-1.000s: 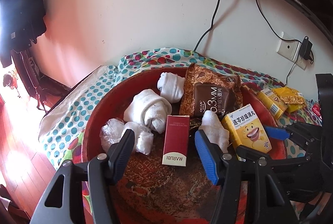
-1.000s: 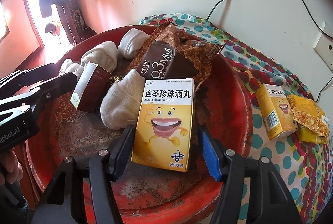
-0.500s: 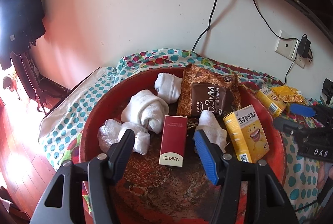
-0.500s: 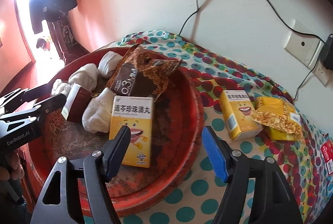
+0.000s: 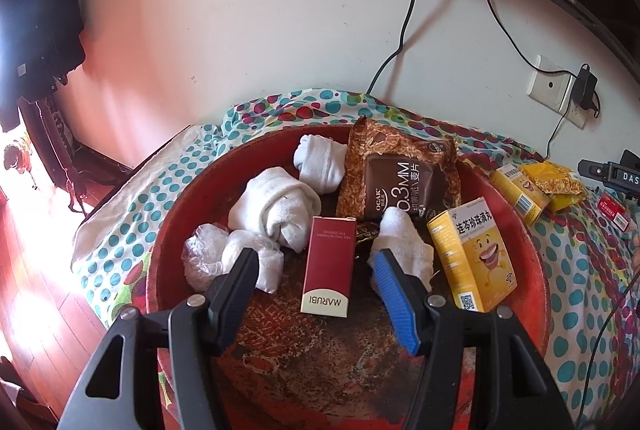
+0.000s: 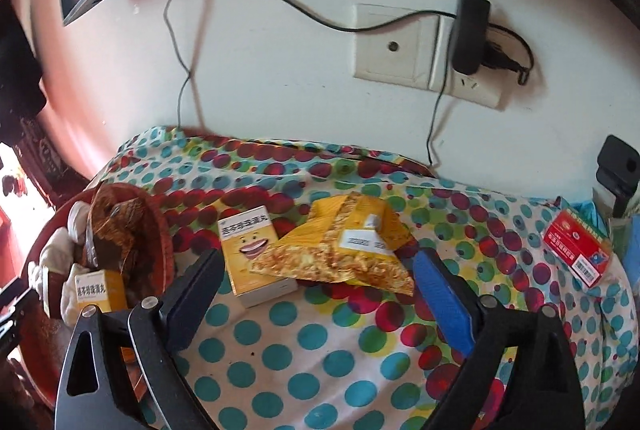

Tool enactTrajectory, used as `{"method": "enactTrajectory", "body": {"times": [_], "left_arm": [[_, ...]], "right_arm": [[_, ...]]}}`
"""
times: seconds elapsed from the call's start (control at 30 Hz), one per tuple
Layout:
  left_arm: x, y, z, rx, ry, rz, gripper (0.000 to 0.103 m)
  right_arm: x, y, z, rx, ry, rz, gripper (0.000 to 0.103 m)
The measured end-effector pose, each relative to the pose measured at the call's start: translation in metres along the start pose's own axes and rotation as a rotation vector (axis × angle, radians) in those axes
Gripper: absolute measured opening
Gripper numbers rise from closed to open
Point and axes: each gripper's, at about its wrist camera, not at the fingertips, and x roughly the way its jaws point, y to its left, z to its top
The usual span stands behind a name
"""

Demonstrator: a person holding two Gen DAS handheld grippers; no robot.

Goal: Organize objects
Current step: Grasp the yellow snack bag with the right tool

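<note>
At the left edge of the right wrist view, the red basin (image 6: 160, 230) is cut off, so only part of its contents is seen. In the left wrist view it is shown whole: rolled white socks (image 5: 276, 208), a brown snack bag (image 5: 400, 178), a dark red box (image 5: 328, 266) and a yellow box (image 5: 472, 256) are held in it. The left gripper (image 5: 316, 282) is kept released above the dark red box, nothing grasped. The right gripper (image 6: 316, 282) is also spread wide and empty, over the dotted cloth (image 6: 320, 350). A second yellow box (image 6: 256, 256) is partly hidden under a yellow snack bag (image 6: 348, 250). A small red box (image 6: 578, 250) is seen near the right edge.
</note>
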Motion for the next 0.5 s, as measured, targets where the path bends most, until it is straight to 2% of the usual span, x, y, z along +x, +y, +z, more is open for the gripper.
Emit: {"method": "enactTrajectory", "body": {"times": [0.1, 0.3, 0.5], "left_arm": [[0.000, -0.003, 0.000, 0.021, -0.004, 0.016, 0.062], [0.002, -0.006, -0.001, 0.030, 0.003, 0.012, 0.062], [0.003, -0.008, -0.002, 0.038, 0.006, 0.011, 0.062]], "right_arm": [[0.019, -0.014, 0.000, 0.092, 0.093, 0.043, 0.097], [0.043, -0.037, -0.012, 0.309, 0.185, 0.114, 0.097], [0.066, -0.040, -0.003, 0.454, 0.194, 0.163, 0.097]]}}
